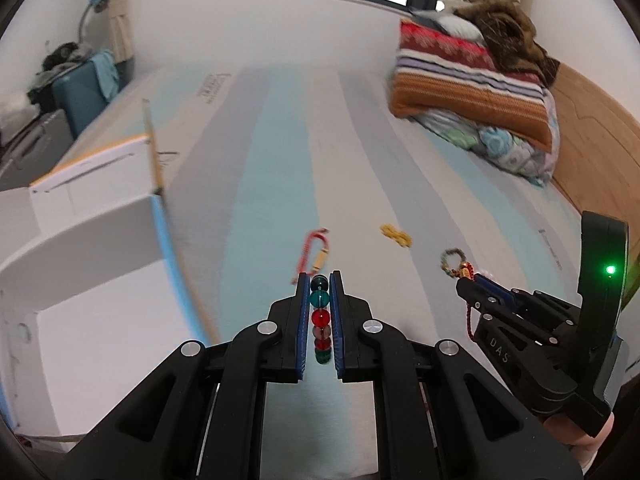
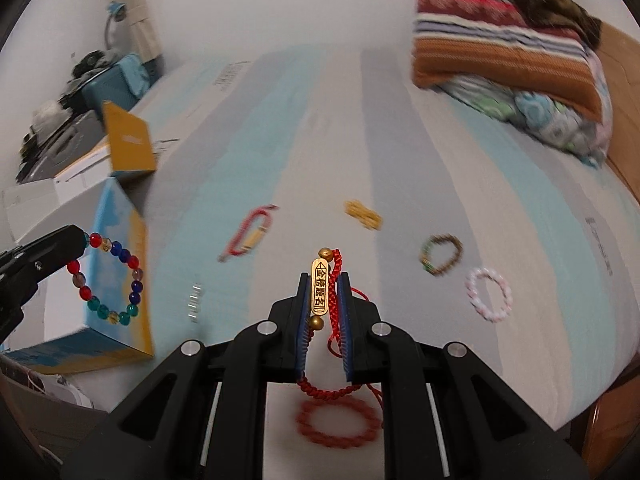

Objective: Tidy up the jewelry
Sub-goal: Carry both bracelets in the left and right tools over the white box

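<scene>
While both are hanging above the striped bed [image 2: 400, 140], the left tongs [image 1: 320, 284] are pinching a multicoloured bead bracelet [image 1: 321, 318] just beside the open box [image 2: 116, 264], and the right tongs [image 2: 323, 280] are pinching a red cord bracelet with a gold plate [image 2: 320, 292]. Five more bracelets are lying on the bed beyond the box.

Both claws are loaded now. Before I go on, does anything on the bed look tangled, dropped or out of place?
Nothing looks damaged. The loose pieces lie apart on the striped mattress: a red cord bracelet, a gold chain, a brown bead bracelet, a pink bracelet, a red braided bracelet. None are tangled.
</scene>
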Demonstrator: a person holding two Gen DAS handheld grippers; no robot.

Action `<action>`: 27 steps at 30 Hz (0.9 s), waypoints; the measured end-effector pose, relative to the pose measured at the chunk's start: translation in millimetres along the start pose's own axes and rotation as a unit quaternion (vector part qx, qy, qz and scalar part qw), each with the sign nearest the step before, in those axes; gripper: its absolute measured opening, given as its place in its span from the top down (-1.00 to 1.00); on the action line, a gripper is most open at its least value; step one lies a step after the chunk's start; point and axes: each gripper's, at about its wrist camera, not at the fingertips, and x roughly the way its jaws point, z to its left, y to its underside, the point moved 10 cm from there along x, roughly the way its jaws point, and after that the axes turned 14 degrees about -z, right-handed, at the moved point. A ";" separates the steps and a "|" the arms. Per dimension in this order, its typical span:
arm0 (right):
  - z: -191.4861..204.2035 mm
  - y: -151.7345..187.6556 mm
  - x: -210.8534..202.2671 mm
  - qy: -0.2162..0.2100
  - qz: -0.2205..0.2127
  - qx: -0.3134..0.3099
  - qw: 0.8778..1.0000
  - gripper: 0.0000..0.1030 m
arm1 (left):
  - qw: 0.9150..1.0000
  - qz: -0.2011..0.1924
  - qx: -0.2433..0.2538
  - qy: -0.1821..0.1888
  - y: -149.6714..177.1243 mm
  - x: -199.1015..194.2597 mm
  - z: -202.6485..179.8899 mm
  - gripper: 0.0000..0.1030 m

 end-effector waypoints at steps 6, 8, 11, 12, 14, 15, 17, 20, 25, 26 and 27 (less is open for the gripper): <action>70.8 -23.8 -8.1 -0.037 -0.019 -0.034 0.999 0.76 | 0.999 -0.023 -0.019 -0.030 -16.1 -32.3 52.3 0.82; 94.1 -27.8 -8.6 -0.047 -0.022 -0.046 0.998 0.76 | 0.998 -0.028 -0.028 -0.043 -17.9 -41.8 72.7 0.82; 132.1 -29.9 -7.5 -0.064 -0.022 -0.065 0.996 0.76 | 0.997 -0.029 -0.041 -0.064 -15.1 -53.3 104.9 0.82; 144.5 -29.6 -7.3 -0.070 -0.021 -0.071 0.995 0.76 | 0.996 -0.029 -0.045 -0.071 -13.2 -56.9 114.9 0.82; 171.3 -26.5 -5.8 -0.083 -0.020 -0.083 0.993 0.76 | 0.995 -0.027 -0.054 -0.084 -7.8 -63.5 138.2 0.82; 181.7 -24.6 -4.8 -0.088 -0.019 -0.087 0.992 0.76 | 0.994 -0.024 -0.060 -0.089 -4.6 -65.1 148.3 0.82; 204.4 -18.8 -4.0 -0.100 -0.015 -0.096 0.990 0.76 | 0.992 -0.017 -0.071 -0.102 3.6 -67.6 170.1 0.82; 237.2 -9.8 -1.8 -0.119 -0.010 -0.110 0.987 0.76 | 0.988 -0.006 -0.087 -0.125 18.5 -72.2 204.5 0.82; 285.0 6.9 7.5 -0.145 0.005 -0.134 0.980 0.76 | 0.982 0.018 -0.108 -0.157 47.6 -74.9 251.2 0.81; 294.6 12.6 11.5 -0.151 0.012 -0.140 0.979 0.76 | 0.980 0.025 -0.113 -0.164 54.9 -74.7 261.0 0.81; 302.3 17.6 15.7 -0.153 0.018 -0.144 0.977 0.76 | 0.978 0.030 -0.117 -0.170 61.3 -74.2 269.9 0.81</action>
